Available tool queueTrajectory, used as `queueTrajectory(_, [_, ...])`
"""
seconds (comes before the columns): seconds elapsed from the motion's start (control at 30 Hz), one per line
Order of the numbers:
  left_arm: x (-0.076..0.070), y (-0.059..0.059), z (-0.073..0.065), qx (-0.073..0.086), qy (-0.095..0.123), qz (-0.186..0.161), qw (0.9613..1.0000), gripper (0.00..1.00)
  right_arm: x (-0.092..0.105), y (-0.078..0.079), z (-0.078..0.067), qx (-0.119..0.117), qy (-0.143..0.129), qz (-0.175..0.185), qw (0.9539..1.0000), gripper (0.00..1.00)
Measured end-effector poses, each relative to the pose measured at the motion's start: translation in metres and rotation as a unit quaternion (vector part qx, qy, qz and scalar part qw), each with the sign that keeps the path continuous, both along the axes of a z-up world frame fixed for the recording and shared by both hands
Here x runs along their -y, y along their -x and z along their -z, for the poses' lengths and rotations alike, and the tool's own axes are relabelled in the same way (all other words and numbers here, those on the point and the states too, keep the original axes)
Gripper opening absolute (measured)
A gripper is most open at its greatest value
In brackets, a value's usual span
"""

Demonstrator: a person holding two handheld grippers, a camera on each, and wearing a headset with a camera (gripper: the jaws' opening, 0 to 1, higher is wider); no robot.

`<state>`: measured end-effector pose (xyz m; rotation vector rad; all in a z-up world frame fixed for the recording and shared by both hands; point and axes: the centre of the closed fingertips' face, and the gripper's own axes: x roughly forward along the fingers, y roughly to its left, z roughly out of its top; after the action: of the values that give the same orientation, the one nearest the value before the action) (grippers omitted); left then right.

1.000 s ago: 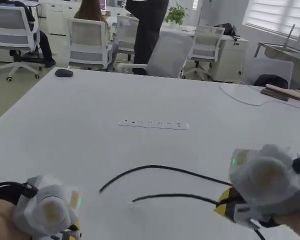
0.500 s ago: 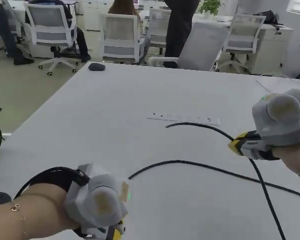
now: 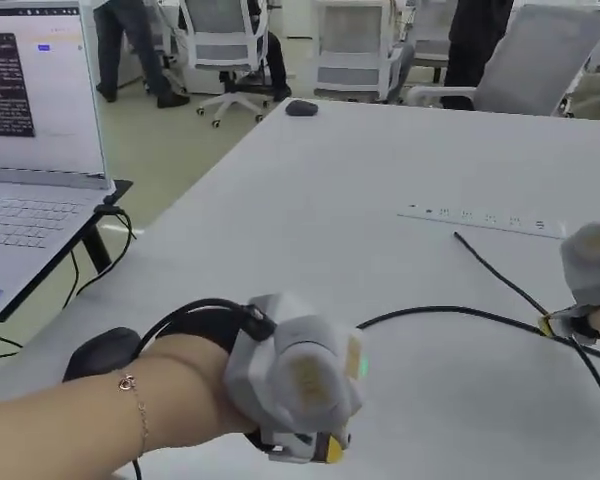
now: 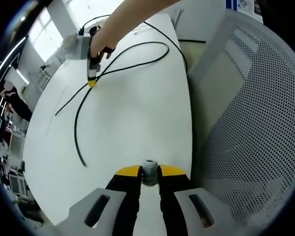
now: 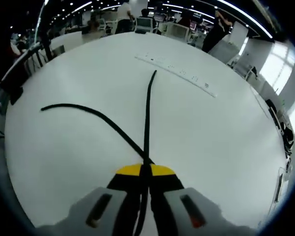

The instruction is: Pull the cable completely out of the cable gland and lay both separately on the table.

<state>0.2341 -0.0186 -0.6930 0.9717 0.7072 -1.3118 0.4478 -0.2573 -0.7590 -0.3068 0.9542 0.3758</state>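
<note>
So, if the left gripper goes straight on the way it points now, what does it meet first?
Most likely bare white table, though depth is unclear. The left gripper, shut on the cable gland, points at its open surface; the black cable lies off to one side of that line.

Bright, even office light washes the white surface (image 3: 310,200); shadows are faint. Ceiling strip lights (image 5: 187,7) streak the right gripper view, where windows (image 5: 279,64) blow out and the cable (image 5: 147,113) reads sharp. The head view is motion-blurred. Both gripper views bend at their edges.
</note>
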Motion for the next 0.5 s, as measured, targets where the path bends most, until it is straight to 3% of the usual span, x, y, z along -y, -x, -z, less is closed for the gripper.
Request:
queueTrajectory(0.03, [0.001,0.0,-0.001,0.0,0.0,-0.002,1.0,0.14,0.001,0.005,0.003,-0.015,-0.012,0.019,0.9996,0.03])
queueTrajectory(0.17, [0.006,0.0,-0.002,0.001,-0.002,-0.001,1.0,0.14,0.007,0.012,-0.005,-0.009,-0.024,0.025,0.9994,0.21])
queueTrajectory(0.23, [0.013,-0.002,-0.003,0.002,-0.001,0.006,1.0,0.14,0.008,0.021,-0.019,-0.004,-0.039,0.029,0.9988,0.29])
queueTrajectory(0.3, [0.022,-0.006,-0.005,0.006,0.0,0.019,0.9998,0.14,0.003,0.031,-0.04,0.019,-0.07,0.018,0.9972,0.32])
queueTrajectory(0.37, [0.031,-0.012,-0.007,0.005,0.002,0.025,0.9997,0.14,0.005,0.051,-0.057,0.022,-0.074,0.004,0.997,0.34])
queueTrajectory(0.47, [0.046,-0.017,-0.002,-0.007,-0.002,0.038,0.9992,0.14,-0.004,0.082,-0.082,0.033,-0.085,-0.049,0.9947,0.42])
queueTrajectory(0.5, [0.048,-0.017,0.0,-0.01,-0.004,0.04,0.9991,0.14,-0.005,0.096,-0.094,0.044,-0.074,-0.069,0.9939,0.43])
